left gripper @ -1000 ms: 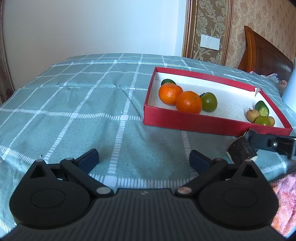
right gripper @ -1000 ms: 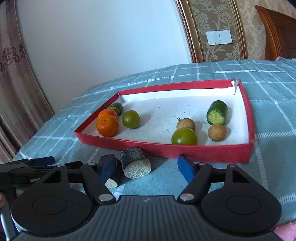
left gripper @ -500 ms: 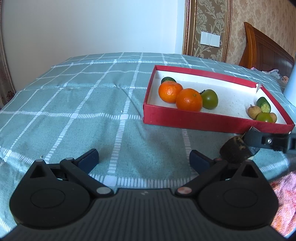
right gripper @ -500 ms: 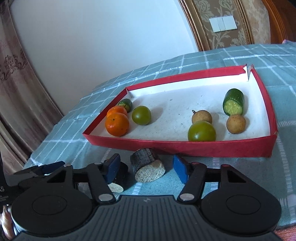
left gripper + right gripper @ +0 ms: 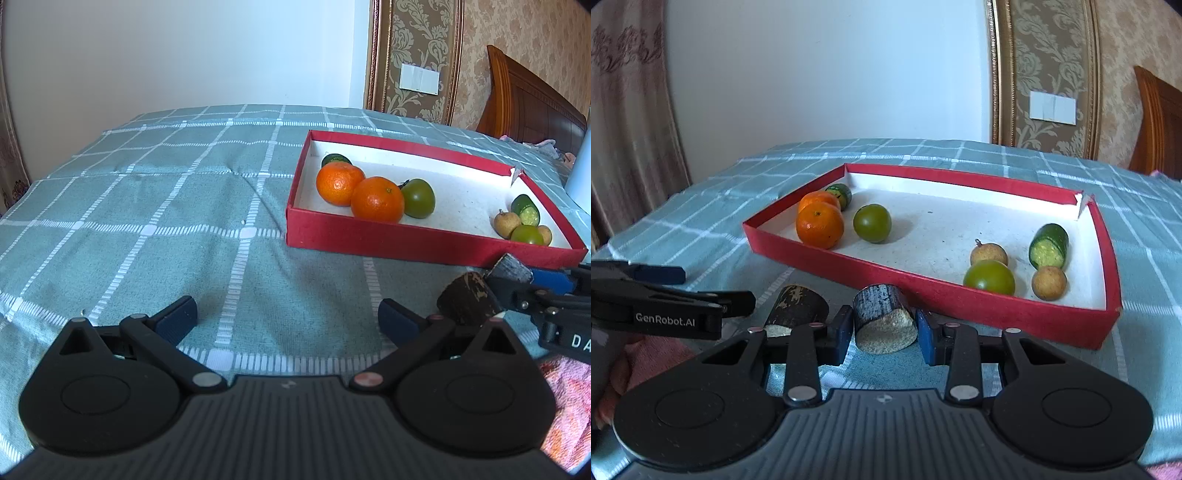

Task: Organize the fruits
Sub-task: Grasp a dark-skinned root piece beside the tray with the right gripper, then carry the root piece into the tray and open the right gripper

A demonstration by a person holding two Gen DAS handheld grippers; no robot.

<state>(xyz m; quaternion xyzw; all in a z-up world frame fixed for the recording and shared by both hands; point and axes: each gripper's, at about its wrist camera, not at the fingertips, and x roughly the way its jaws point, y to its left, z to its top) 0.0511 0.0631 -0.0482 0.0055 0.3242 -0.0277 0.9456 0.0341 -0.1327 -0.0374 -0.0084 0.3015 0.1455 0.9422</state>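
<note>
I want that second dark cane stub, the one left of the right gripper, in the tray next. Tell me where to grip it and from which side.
Grip the second cane stub across its dark curved bark, mid-length. It lies on its side on the bedspread, pale cut end toward the camera, so come from above, fingers straddling the barrel. The left gripper is open and empty.

Bed (image 5: 155, 206) under teal checked cover. Red tray (image 5: 960, 302) lies flat on it. Two dark cut cylinder pieces (image 5: 882, 317) (image 5: 796, 306) on the cover just in front of the tray's near wall, side by side. Pink cloth (image 5: 569, 402) near them.
</note>
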